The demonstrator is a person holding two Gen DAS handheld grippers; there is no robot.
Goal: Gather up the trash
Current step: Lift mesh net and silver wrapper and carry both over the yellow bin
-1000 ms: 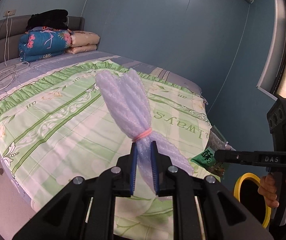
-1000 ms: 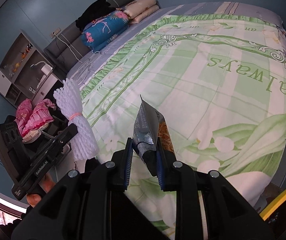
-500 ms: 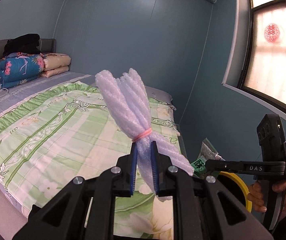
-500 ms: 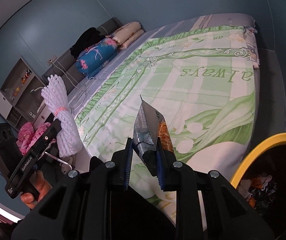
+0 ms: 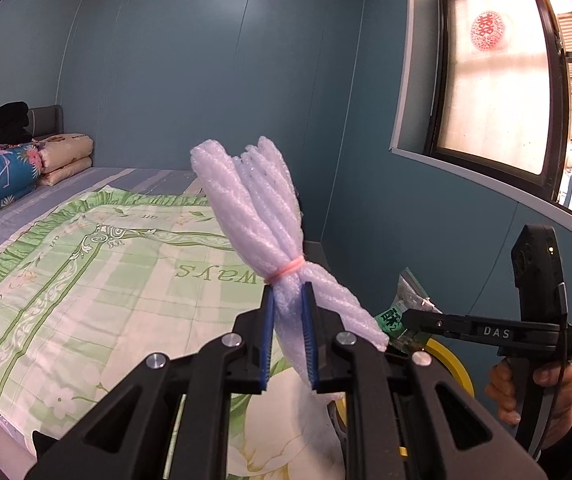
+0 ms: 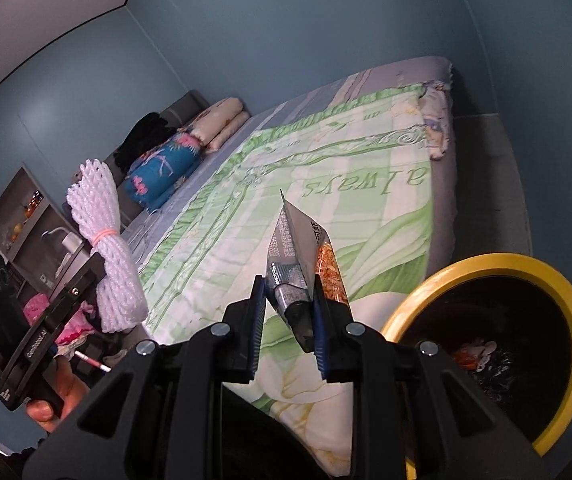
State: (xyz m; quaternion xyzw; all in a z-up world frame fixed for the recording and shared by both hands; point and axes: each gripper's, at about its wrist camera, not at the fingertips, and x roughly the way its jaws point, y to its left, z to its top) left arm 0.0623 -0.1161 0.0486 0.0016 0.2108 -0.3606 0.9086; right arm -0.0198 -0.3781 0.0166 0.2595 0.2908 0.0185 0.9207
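Observation:
My left gripper (image 5: 289,322) is shut on a white foam net bundle (image 5: 253,216) tied with a pink rubber band, held upright above the bed's foot end. The bundle also shows in the right wrist view (image 6: 103,240). My right gripper (image 6: 289,304) is shut on a crumpled silver snack wrapper (image 6: 300,244) with orange print; in the left wrist view the wrapper (image 5: 400,308) shows green print. A trash bin with a yellow rim (image 6: 558,280) and black liner stands at the bed's foot, just right of the wrapper and below it. Some trash lies inside.
The bed with a green patterned sheet (image 6: 326,184) fills the middle. Folded quilts and pillows (image 6: 161,164) sit at its head. A shelf unit (image 6: 25,220) stands at the left. A window (image 5: 494,68) is in the blue wall on the right.
Both grippers have swung from over the bed toward its foot end, keeping their loads. The yellow-rimmed bin has come into fuller view beside the right gripper.

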